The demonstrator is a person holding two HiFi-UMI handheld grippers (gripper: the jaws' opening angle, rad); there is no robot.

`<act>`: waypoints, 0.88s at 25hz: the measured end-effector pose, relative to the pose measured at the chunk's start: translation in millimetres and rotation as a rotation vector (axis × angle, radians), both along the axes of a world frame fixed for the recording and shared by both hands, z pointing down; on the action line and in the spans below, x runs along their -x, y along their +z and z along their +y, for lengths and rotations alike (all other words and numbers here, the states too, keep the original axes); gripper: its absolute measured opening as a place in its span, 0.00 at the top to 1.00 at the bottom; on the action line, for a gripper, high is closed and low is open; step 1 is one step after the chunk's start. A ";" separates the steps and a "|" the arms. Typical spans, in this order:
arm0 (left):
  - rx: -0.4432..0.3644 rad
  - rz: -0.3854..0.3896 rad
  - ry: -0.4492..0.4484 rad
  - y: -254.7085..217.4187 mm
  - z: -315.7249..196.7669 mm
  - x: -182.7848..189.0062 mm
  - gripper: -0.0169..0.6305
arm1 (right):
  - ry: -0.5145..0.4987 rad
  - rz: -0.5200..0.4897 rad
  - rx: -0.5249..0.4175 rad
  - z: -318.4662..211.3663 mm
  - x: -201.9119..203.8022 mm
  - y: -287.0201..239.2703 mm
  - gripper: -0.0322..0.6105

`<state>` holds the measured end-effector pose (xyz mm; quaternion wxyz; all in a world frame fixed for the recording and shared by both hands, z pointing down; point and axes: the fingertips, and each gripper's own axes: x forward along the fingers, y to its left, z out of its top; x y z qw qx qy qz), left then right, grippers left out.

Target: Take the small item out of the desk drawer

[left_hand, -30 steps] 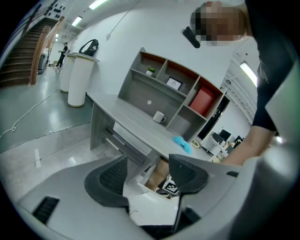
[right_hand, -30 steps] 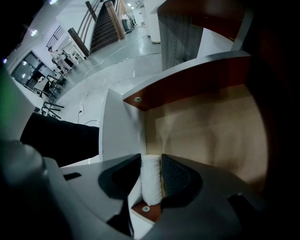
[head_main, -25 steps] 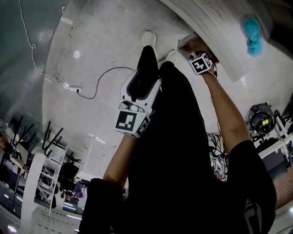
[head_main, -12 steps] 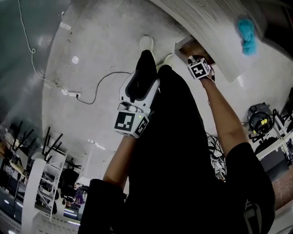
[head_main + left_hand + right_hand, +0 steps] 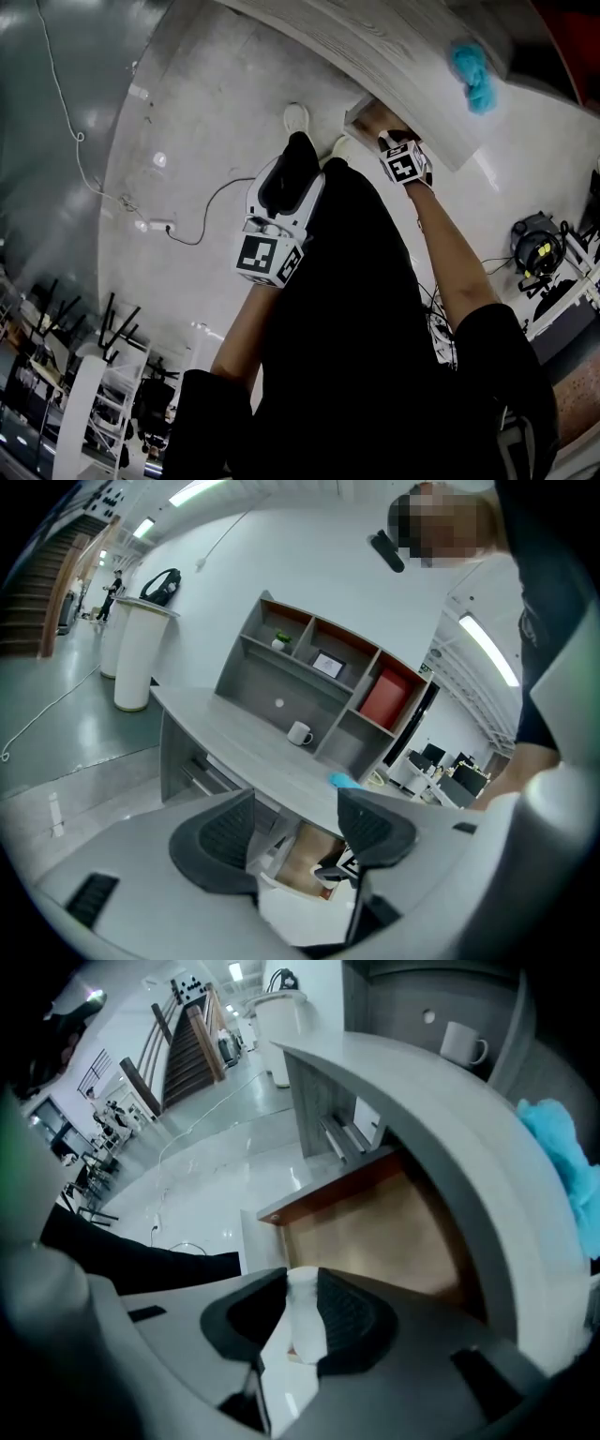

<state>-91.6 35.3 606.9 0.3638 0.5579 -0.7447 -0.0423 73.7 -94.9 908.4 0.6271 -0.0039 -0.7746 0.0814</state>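
Note:
The desk drawer (image 5: 375, 1232) stands pulled out, and its bare wooden floor shows. My right gripper (image 5: 302, 1312) hangs over the drawer's front edge, shut on a small white item (image 5: 302, 1335) pinched between its dark pads. In the head view its marker cube (image 5: 405, 161) sits at the drawer's (image 5: 361, 117) mouth, and the jaws themselves are hidden. My left gripper (image 5: 295, 822) is open with nothing between its pads, held back from the desk and aimed at the drawer (image 5: 305, 860).
A grey curved desk top (image 5: 441, 1119) overhangs the drawer. On it lie a blue cloth (image 5: 562, 1157) and a white mug (image 5: 461, 1042). A grey shelf unit (image 5: 319, 667) stands at the back. A cable (image 5: 202, 202) lies on the pale floor.
The head view has swung, so desk and drawer sit lower left in frame. The right gripper stays at the drawer's mouth, drawn back slightly. The left gripper holds its place.

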 end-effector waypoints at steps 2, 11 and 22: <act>-0.015 -0.012 0.019 -12.3 -6.5 0.2 0.58 | 0.033 -0.037 0.007 0.2 3.2 -14.5 0.79; -0.084 -0.049 0.103 -58.3 -37.0 9.7 0.58 | 0.187 -0.191 -0.005 -12.5 25.8 -98.7 0.79; -0.198 -0.106 0.242 -117.7 -86.5 17.8 0.58 | 0.306 -0.338 -0.124 -66.9 24.8 -218.4 0.79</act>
